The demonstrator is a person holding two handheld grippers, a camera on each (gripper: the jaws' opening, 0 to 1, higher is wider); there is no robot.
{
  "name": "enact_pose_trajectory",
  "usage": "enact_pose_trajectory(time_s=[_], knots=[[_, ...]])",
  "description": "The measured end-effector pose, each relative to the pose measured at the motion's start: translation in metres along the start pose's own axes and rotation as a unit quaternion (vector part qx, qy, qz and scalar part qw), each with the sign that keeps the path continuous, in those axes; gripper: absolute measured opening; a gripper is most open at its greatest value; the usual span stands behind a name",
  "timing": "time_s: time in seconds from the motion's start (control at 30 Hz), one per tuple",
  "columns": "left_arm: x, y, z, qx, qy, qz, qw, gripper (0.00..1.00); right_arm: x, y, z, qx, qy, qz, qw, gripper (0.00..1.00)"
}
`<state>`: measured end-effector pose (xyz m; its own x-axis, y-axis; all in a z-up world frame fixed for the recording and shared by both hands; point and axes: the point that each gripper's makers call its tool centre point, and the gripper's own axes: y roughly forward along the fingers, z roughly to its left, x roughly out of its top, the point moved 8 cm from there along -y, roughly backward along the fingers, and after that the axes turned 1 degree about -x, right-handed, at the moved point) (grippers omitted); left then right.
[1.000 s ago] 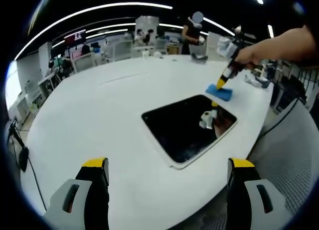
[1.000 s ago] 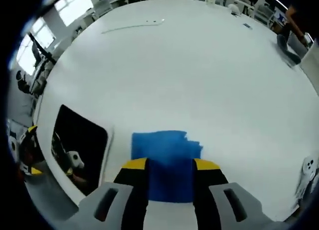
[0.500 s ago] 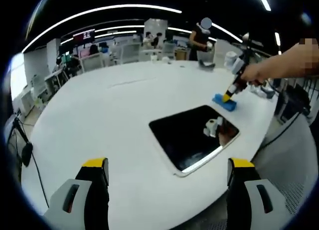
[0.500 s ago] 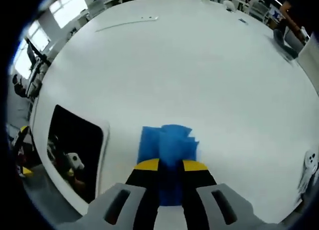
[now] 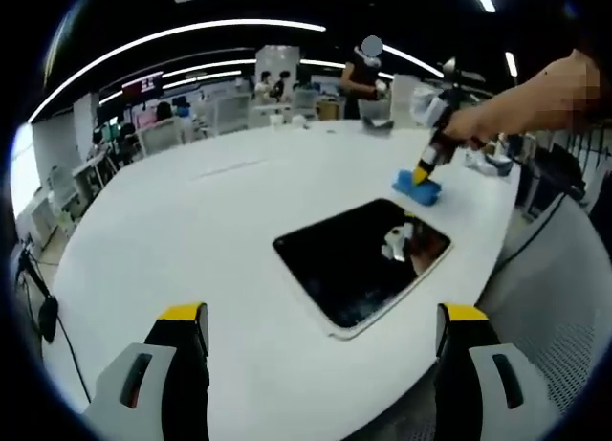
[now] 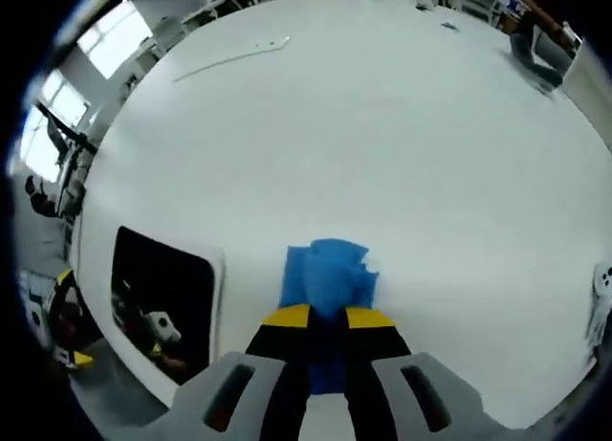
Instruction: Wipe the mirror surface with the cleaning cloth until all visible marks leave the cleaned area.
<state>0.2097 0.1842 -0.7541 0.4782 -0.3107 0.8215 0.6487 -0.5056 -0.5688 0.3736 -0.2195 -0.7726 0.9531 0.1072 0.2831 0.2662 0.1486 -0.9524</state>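
Note:
A dark rectangular mirror [image 5: 361,259] with a white frame lies flat on the white table [image 5: 191,231]; the right gripper view has it at the lower left [image 6: 163,302]. A folded blue cleaning cloth [image 6: 328,274] sits beyond the mirror's far corner [image 5: 416,185]. My right gripper [image 6: 328,319] is shut on the cloth's near part, its yellow tips pinching the fabric; in the left gripper view it [image 5: 422,173] comes down from a person's hand at the upper right. My left gripper [image 5: 325,326] stands open above the table's near edge, well short of the mirror.
The table's rounded edge runs close to the mirror on its near and right sides. A thin strip [image 6: 229,55] lies far across the table. A person [image 5: 365,73] stands at the far side, with desks and chairs behind. A small white object [image 6: 604,280] sits at the table's right edge.
My right gripper went from open around the cloth to shut on it, bunching the fabric between its tips. Both cameras shifted slightly; the mirror stayed put.

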Motion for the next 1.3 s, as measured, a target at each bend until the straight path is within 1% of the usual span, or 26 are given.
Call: enact_pose_trajectory(time_s=[0.03,0.1,0.17,0.2,0.3,0.4,0.67,0.77,1.0,1.3], knots=[[-0.001,0.001,0.0,-0.002,0.001,0.007,1.0,0.99,0.001,0.0,-0.001,0.002,0.003,-0.001,1.0,0.07],[-0.001,0.0,0.0,-0.001,0.001,0.003,1.0,0.99,0.003,-0.002,-0.001,0.007,0.018,0.001,0.9998,0.07],[-0.001,-0.001,0.001,0.003,0.0,0.0,1.0,0.99,0.005,-0.004,0.0,0.01,0.021,-0.005,0.9997,0.06],[-0.001,0.0,0.001,0.002,-0.005,0.001,1.0,0.99,0.006,-0.005,0.0,0.01,0.023,-0.003,0.9997,0.06],[-0.002,0.0,0.0,0.002,-0.001,0.004,1.0,0.99,0.006,-0.005,0.001,0.01,0.025,-0.004,0.9996,0.06],[-0.002,0.001,0.001,0.004,0.004,0.004,1.0,0.99,0.006,-0.005,0.001,0.012,0.029,-0.004,0.9995,0.06],[-0.003,0.001,0.001,0.005,-0.001,0.002,1.0,0.99,0.003,-0.004,0.002,0.018,0.035,-0.004,0.9992,0.06],[-0.003,0.001,0.002,0.004,-0.001,0.004,1.0,0.99,0.001,-0.003,0.003,0.028,0.05,-0.005,0.9984,0.06],[-0.003,0.001,0.002,0.005,-0.001,0.004,1.0,0.99,-0.003,-0.002,0.011,0.031,0.05,-0.006,0.9982,0.06],[-0.004,0.001,0.002,0.002,0.002,0.007,1.0,0.99,-0.005,0.003,0.033,0.044,0.048,-0.008,0.9978,0.06]])
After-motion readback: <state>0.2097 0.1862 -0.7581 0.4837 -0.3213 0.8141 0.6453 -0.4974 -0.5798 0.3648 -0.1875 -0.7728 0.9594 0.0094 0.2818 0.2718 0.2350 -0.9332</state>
